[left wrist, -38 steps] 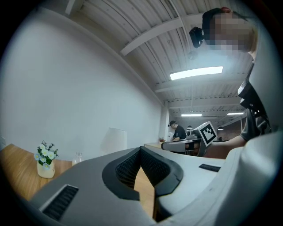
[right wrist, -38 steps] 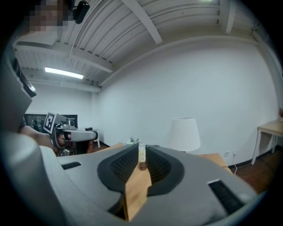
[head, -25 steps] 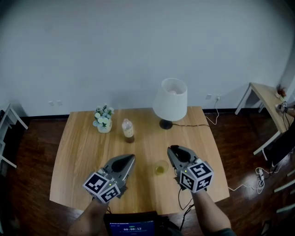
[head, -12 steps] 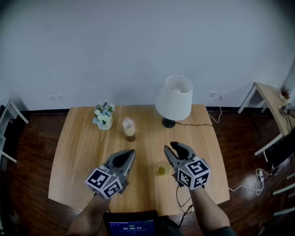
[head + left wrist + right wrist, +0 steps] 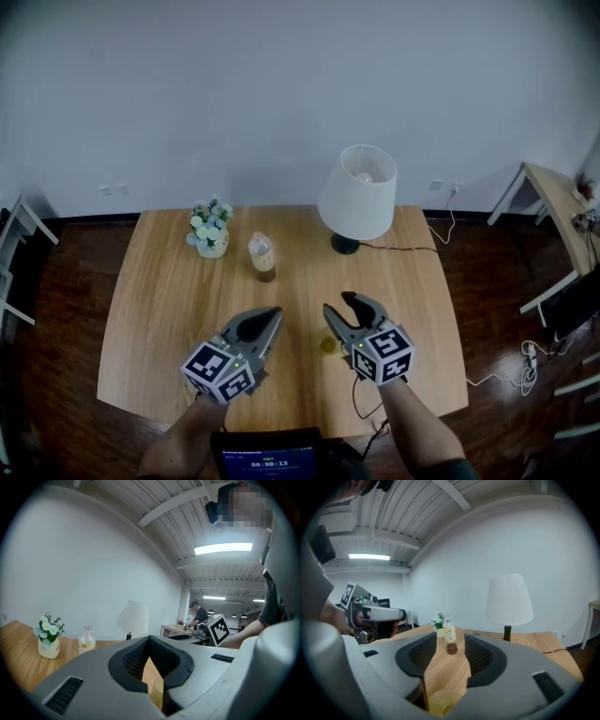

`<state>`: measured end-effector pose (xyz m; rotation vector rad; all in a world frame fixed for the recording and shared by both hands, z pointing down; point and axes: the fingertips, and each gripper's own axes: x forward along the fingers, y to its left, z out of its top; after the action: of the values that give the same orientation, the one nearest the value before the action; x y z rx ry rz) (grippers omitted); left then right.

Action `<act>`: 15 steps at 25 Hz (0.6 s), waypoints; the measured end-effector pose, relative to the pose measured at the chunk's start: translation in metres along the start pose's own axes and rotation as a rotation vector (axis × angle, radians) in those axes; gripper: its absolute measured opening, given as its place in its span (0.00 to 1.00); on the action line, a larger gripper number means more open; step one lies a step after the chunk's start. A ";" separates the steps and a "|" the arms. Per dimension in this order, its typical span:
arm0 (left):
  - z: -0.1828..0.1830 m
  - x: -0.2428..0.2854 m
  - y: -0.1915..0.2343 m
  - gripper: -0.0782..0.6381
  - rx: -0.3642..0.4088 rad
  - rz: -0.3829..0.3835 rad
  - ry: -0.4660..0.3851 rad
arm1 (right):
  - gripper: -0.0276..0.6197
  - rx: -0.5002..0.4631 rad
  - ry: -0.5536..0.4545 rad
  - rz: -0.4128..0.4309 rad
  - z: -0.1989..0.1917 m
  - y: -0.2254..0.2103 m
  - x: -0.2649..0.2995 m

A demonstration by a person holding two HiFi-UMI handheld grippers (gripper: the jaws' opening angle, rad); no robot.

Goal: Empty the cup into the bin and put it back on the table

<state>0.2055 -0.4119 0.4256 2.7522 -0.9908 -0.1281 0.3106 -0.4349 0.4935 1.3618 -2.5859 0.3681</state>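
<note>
Cup (image 5: pixel 327 345), small, clear, yellow-filled, sits between jaws of the right claw (image 5: pixel 338 306), just opening; left claw (image 5: pixel 274 315) closed.

From above, my right claw (image 5: pixel 338 305) hides most of the cup (image 5: pixel 327 345); in its own view the jaws cover its lower part. The bottle (image 5: pixel 449 633) label is too small to read.

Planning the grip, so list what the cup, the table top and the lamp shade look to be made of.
Cup: probably thin plastic, since it looks translucent with a yellowish tint; the tint may be its contents.
Table: light wood or veneer, with visible grain and a low-sheen finish.
Lamp shade: white and matte, likely fabric or paper; which one cannot be told.
</note>
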 end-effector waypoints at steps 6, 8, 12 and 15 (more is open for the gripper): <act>-0.019 0.000 0.007 0.10 -0.011 0.021 0.026 | 0.41 -0.023 0.048 0.028 -0.030 0.003 0.009; -0.027 -0.001 0.009 0.10 -0.021 0.031 0.036 | 0.48 -0.022 0.073 0.033 -0.043 0.003 0.010; -0.041 -0.003 0.012 0.10 -0.040 0.044 0.046 | 0.48 -0.031 0.108 0.041 -0.066 0.002 0.010; -0.054 -0.004 0.016 0.10 -0.059 0.056 0.065 | 0.56 -0.028 0.137 0.052 -0.083 0.003 0.011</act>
<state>0.2011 -0.4121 0.4818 2.6552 -1.0285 -0.0579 0.3067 -0.4165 0.5750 1.2173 -2.5085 0.4162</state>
